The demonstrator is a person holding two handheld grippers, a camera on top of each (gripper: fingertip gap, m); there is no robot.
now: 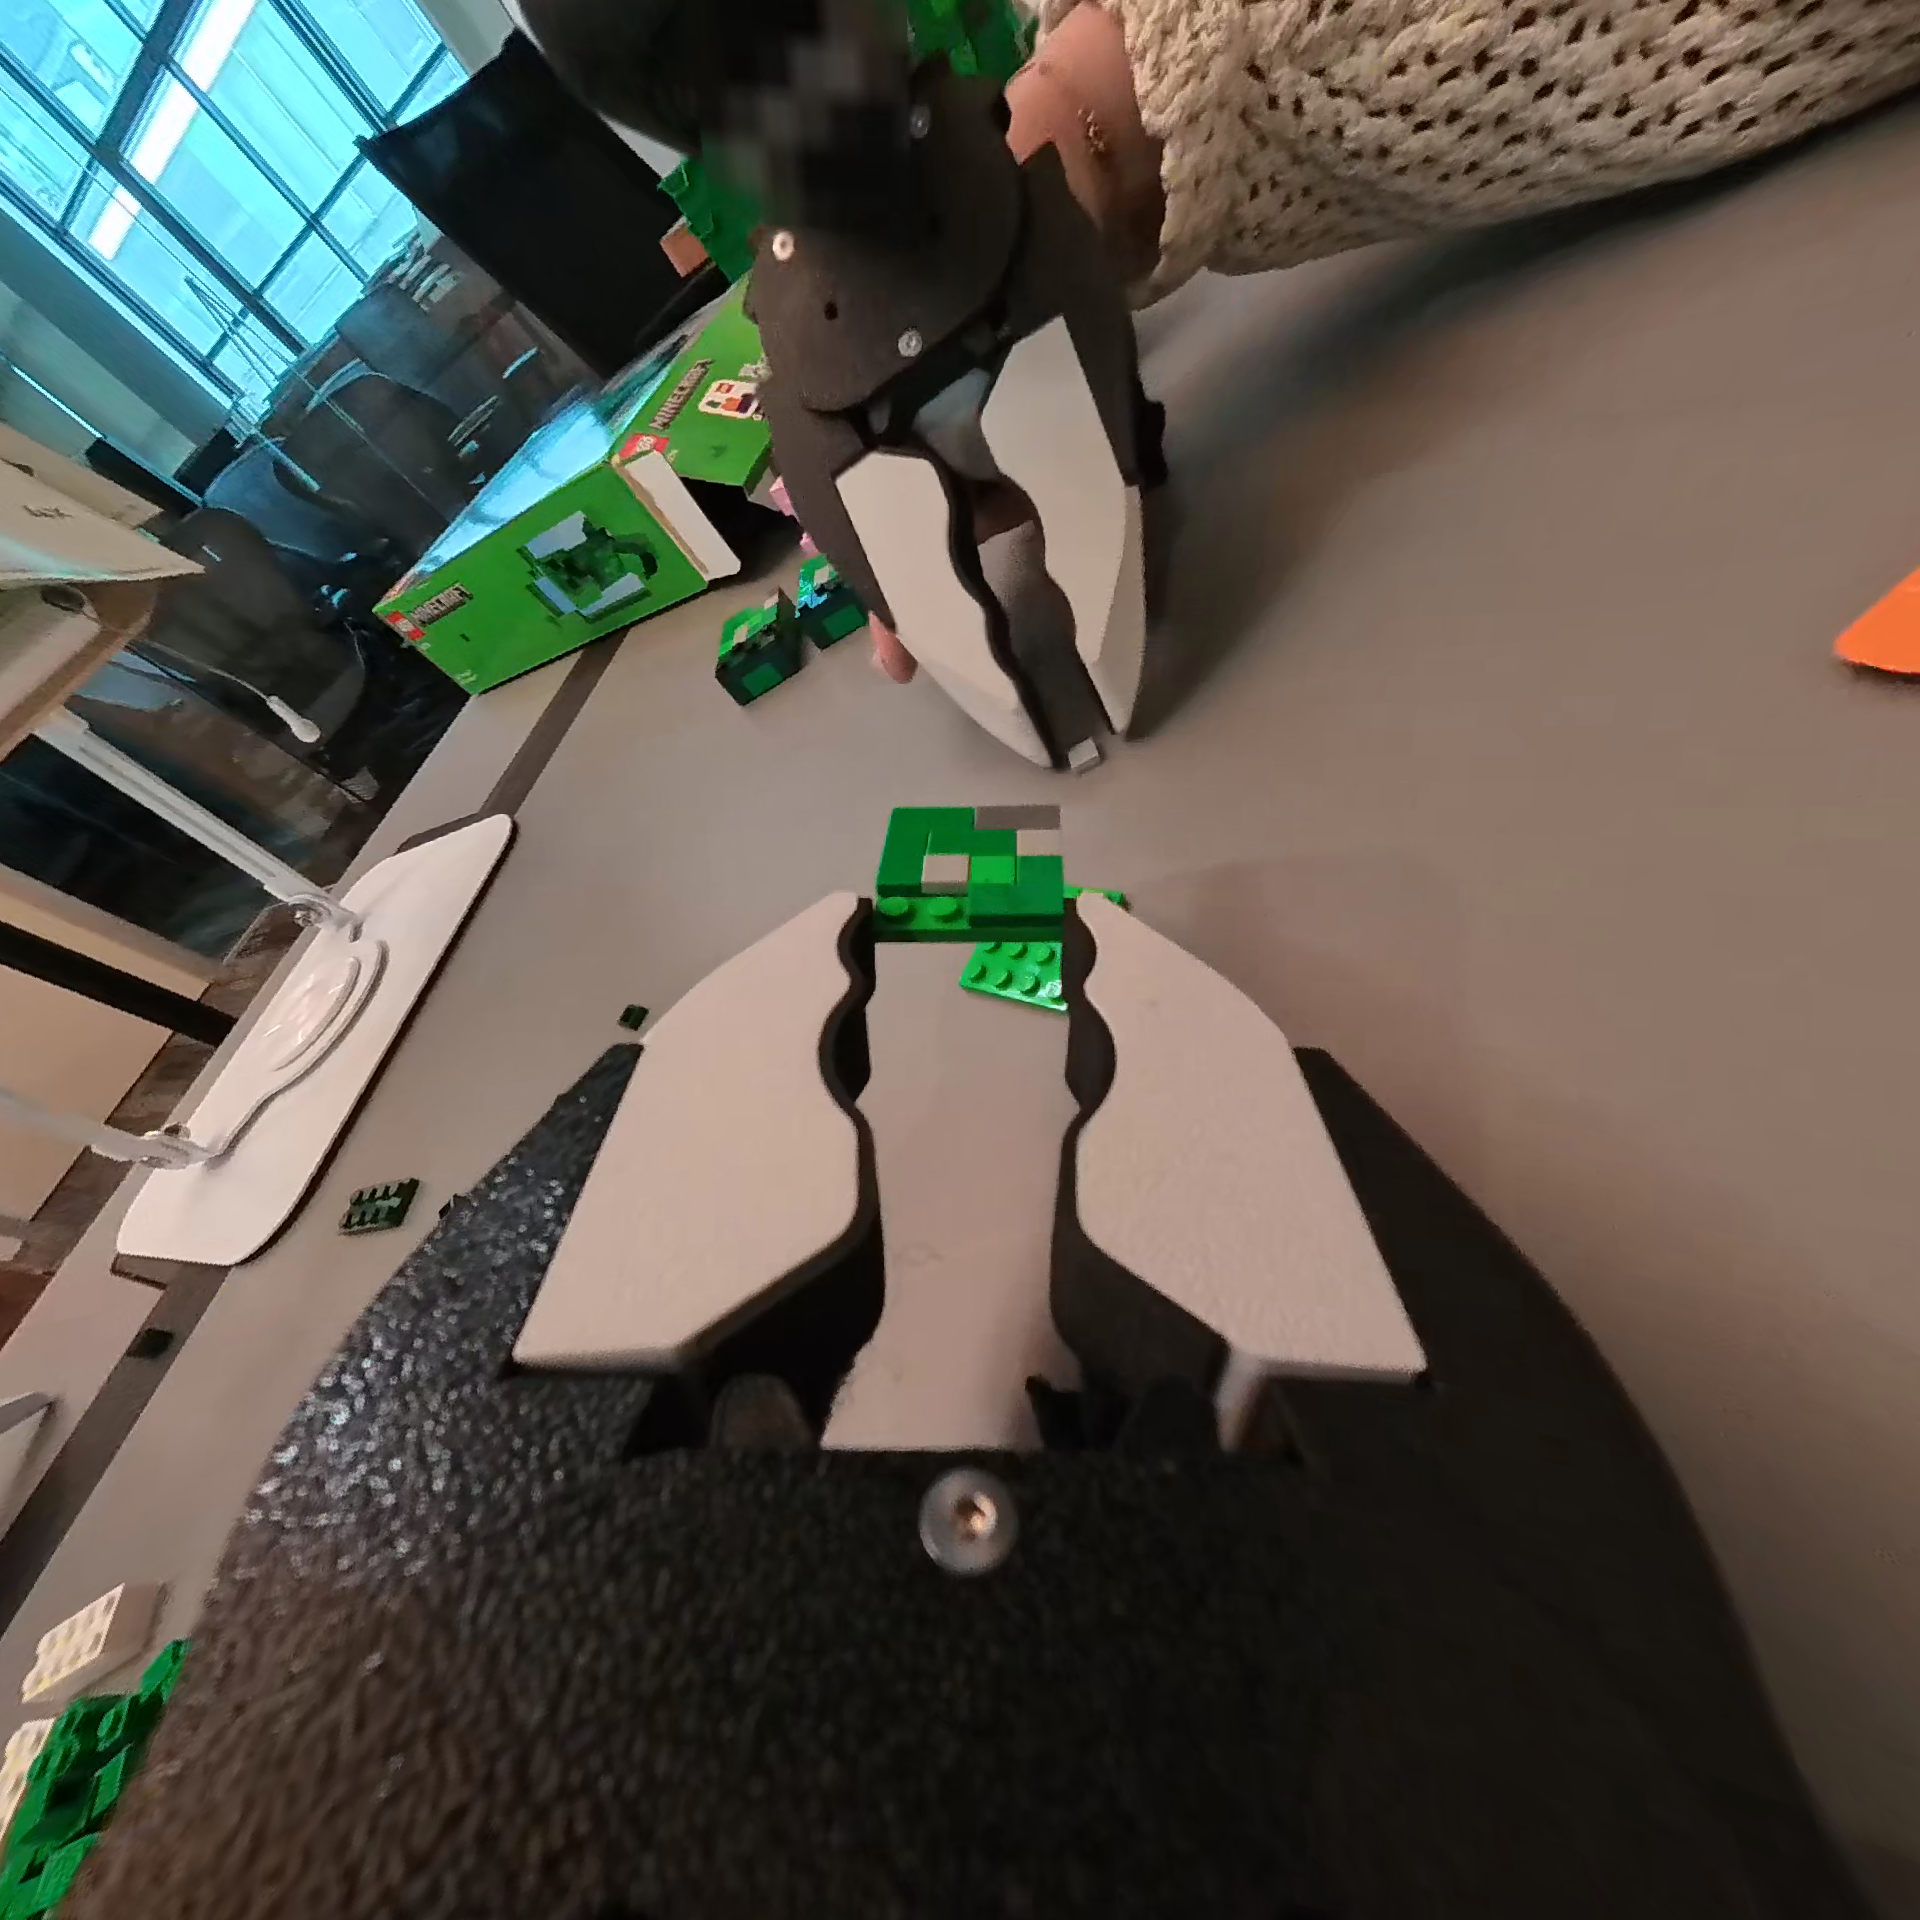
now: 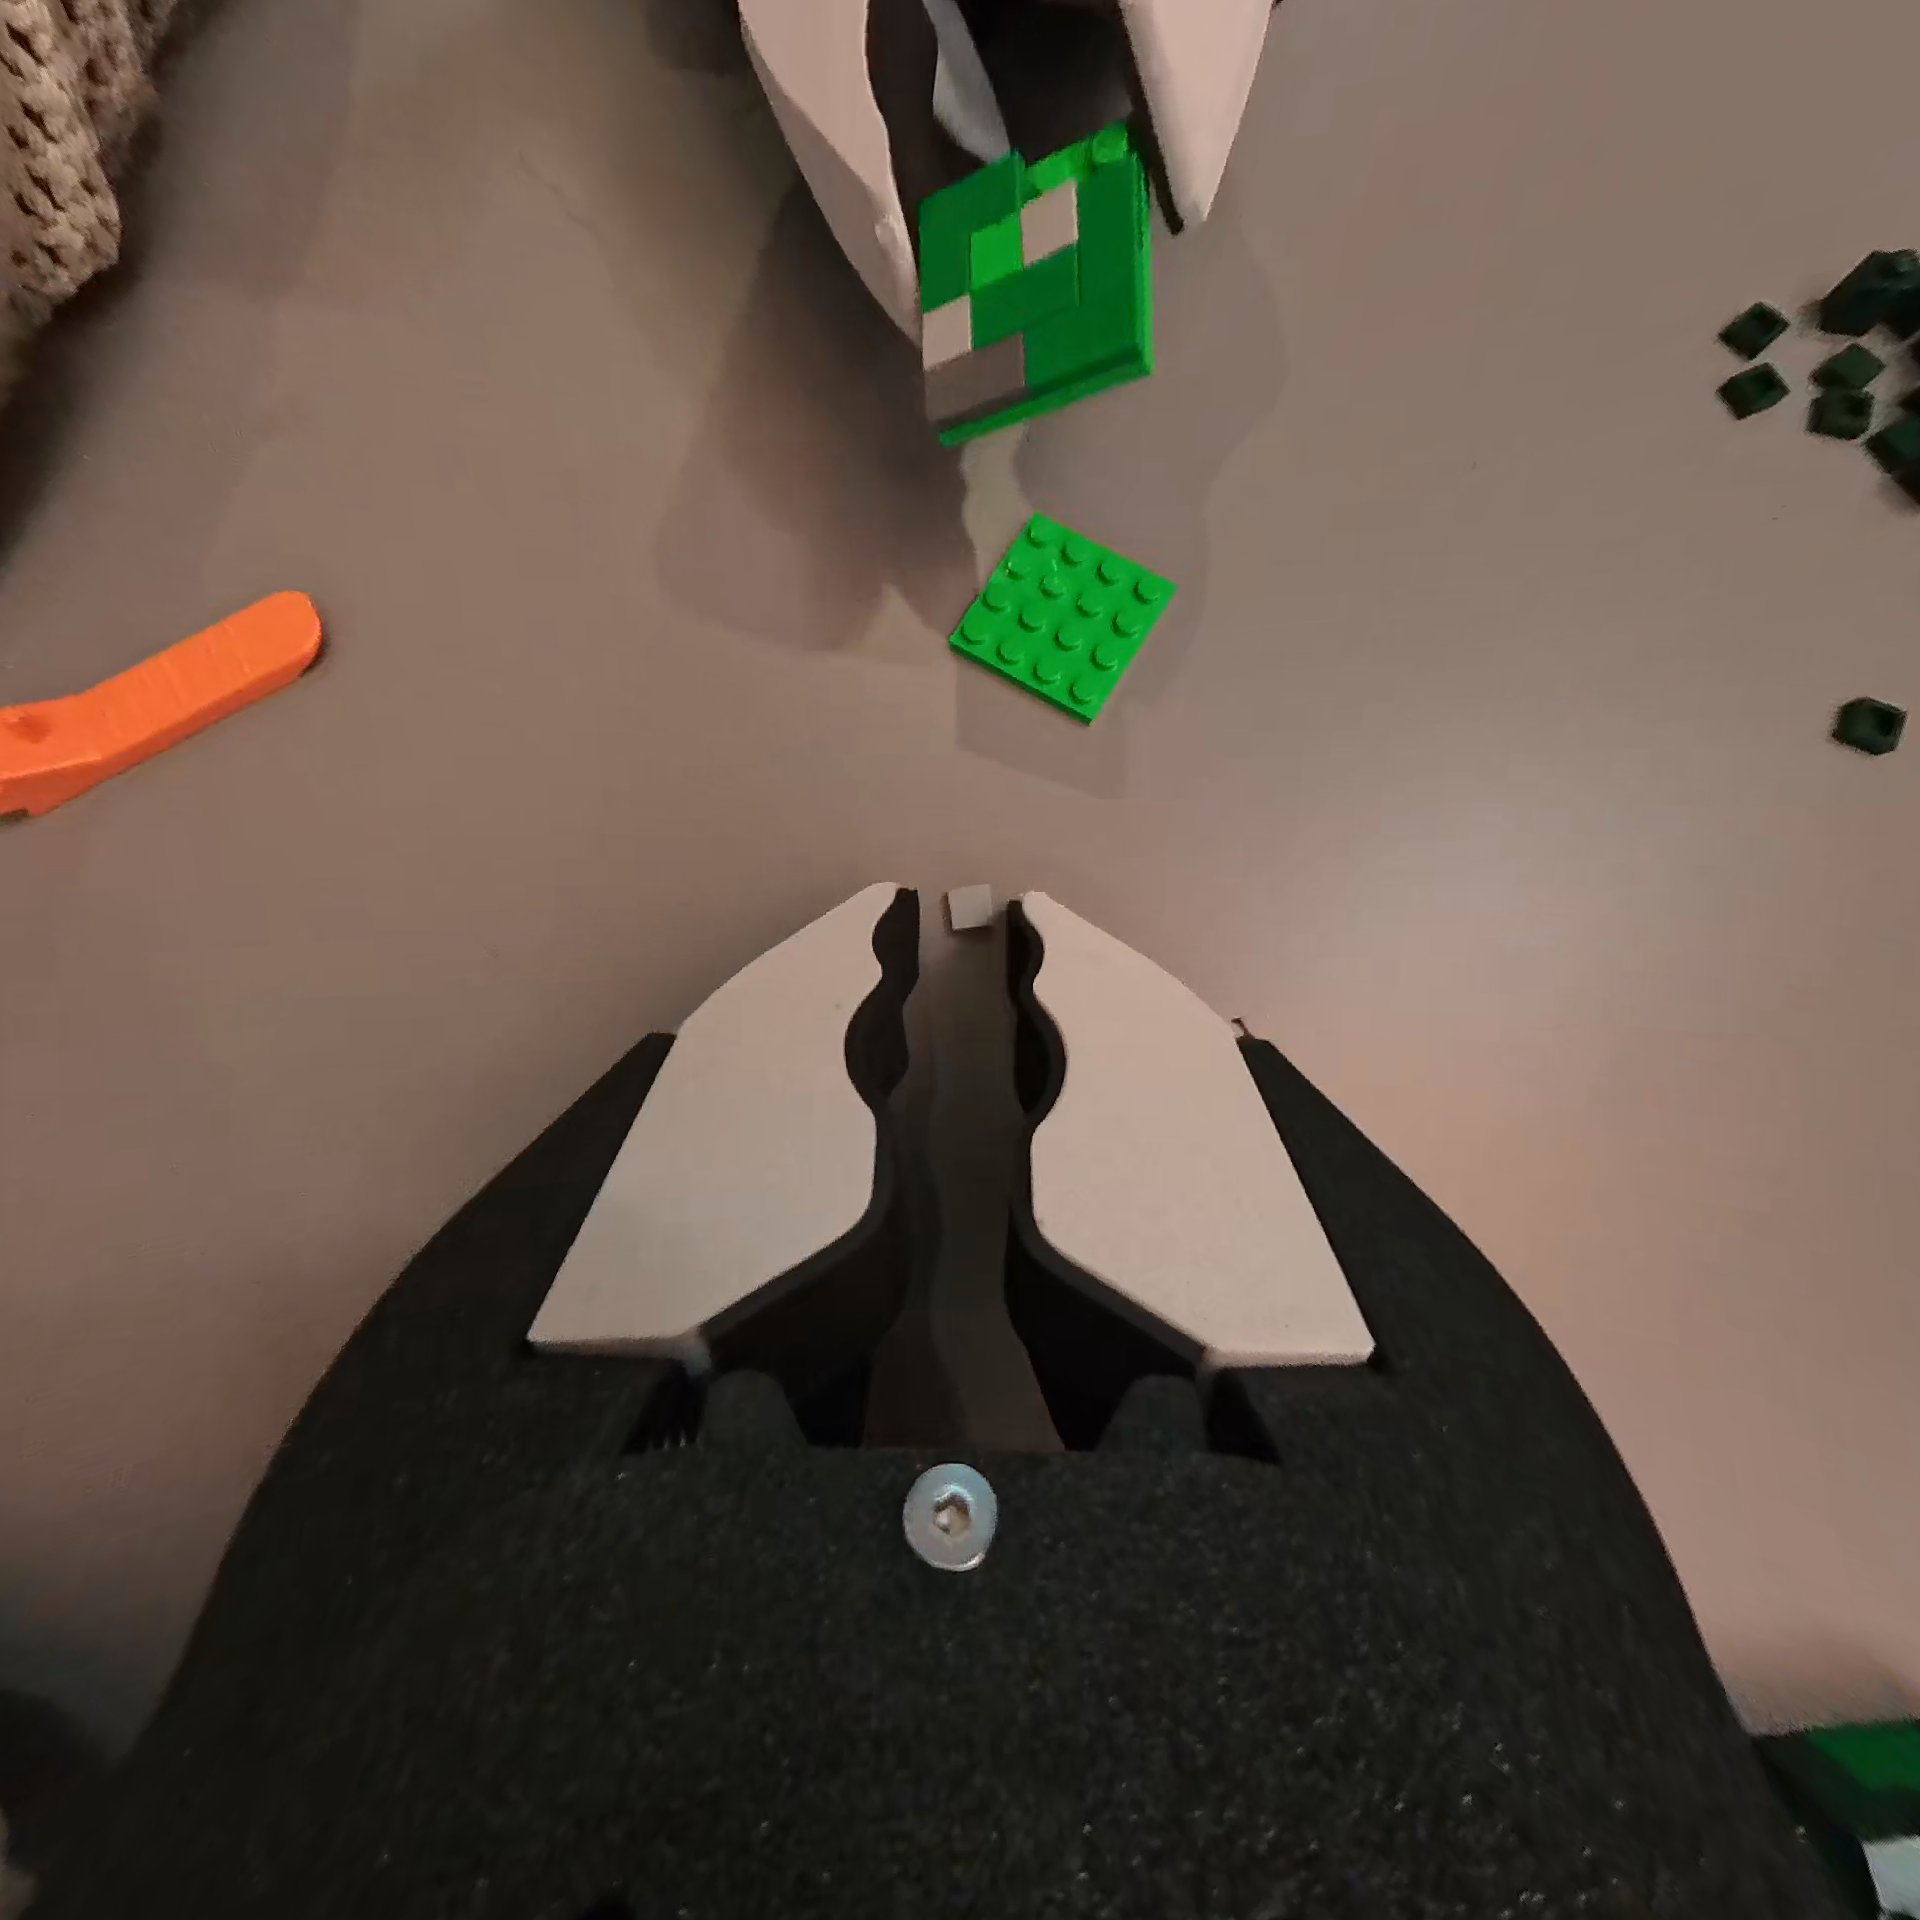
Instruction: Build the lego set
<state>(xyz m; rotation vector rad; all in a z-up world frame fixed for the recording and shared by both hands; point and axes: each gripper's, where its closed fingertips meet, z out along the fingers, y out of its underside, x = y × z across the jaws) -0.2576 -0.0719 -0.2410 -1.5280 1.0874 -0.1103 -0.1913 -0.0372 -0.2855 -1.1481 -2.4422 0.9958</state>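
Observation:
My left gripper (image 1: 968, 912) is shut on a square green plate (image 1: 971, 868) covered with green and grey tiles, and holds it by two opposite edges. In the right wrist view this plate (image 2: 1039, 281) hangs tilted between the left gripper's fingers (image 2: 852, 156) above the table. My right gripper (image 2: 966, 906) is shut on a small grey tile (image 2: 968, 909) at its very tips. In the left wrist view the right gripper (image 1: 1081, 743) points down, just beyond the tiled plate. A loose green 4x4 plate (image 2: 1062, 618) lies flat on the table between the two grippers.
An orange brick separator (image 2: 156, 686) lies at the left. Several small dark green pieces (image 2: 1849, 353) are scattered at the right. A green set box (image 1: 561, 561), two small green builds (image 1: 769, 655), a white pad (image 1: 312, 1039) and a knitted sleeve (image 1: 1455, 125) are farther off. Both grippers' tips are roughly 15 centimetres from the orange brick separator (image 2: 156, 686).

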